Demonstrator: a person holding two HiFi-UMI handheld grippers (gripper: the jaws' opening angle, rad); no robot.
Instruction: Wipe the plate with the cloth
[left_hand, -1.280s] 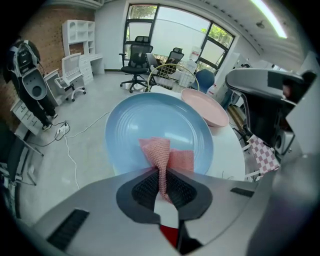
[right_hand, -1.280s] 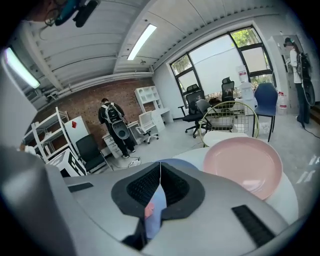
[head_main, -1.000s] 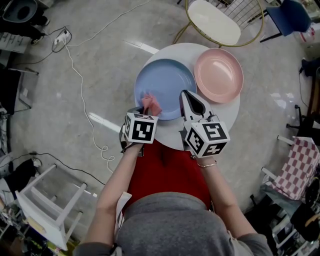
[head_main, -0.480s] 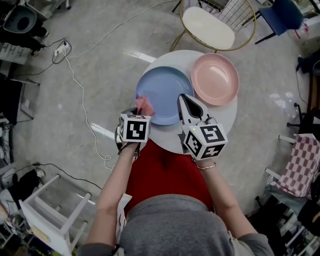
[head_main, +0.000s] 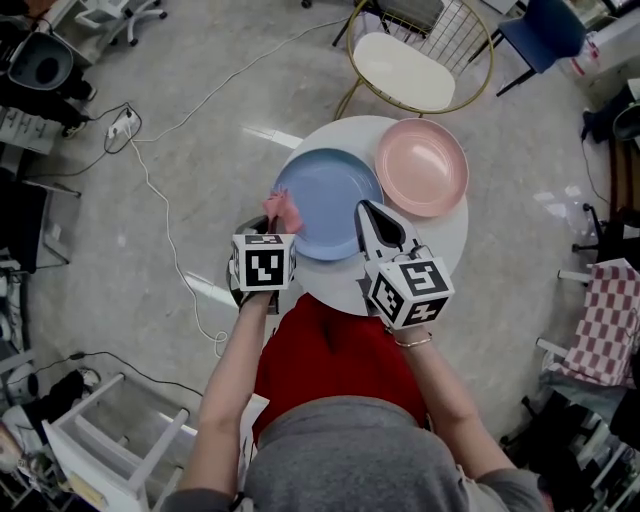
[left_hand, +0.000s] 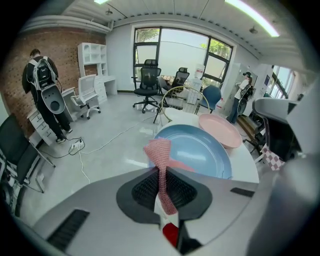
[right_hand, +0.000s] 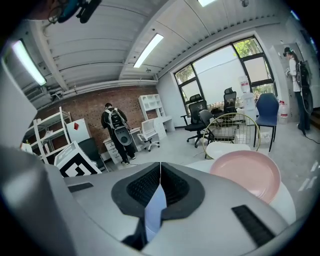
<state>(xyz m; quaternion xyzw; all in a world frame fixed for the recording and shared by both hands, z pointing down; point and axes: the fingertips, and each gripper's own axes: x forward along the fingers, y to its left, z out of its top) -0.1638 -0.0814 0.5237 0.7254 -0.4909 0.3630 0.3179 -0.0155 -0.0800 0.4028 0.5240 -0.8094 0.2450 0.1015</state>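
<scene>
One round white table (head_main: 441, 236) carried two plates, one blue plate (head_main: 332, 190) and one pink plate (head_main: 422, 166), lying side by side. The left gripper (head_main: 271, 218) had its jaws clamped on the single pink cloth (left_hand: 160, 150), whose free end stood up at the blue plate's left rim. The right gripper (head_main: 366, 209) lay over that plate's right rim with its jaws closed tip to tip, and blue showed through the slit behind them.

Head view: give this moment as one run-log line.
left gripper: shut on cloth, at blue plate left rim | right gripper: shut on blue plate rim
</scene>
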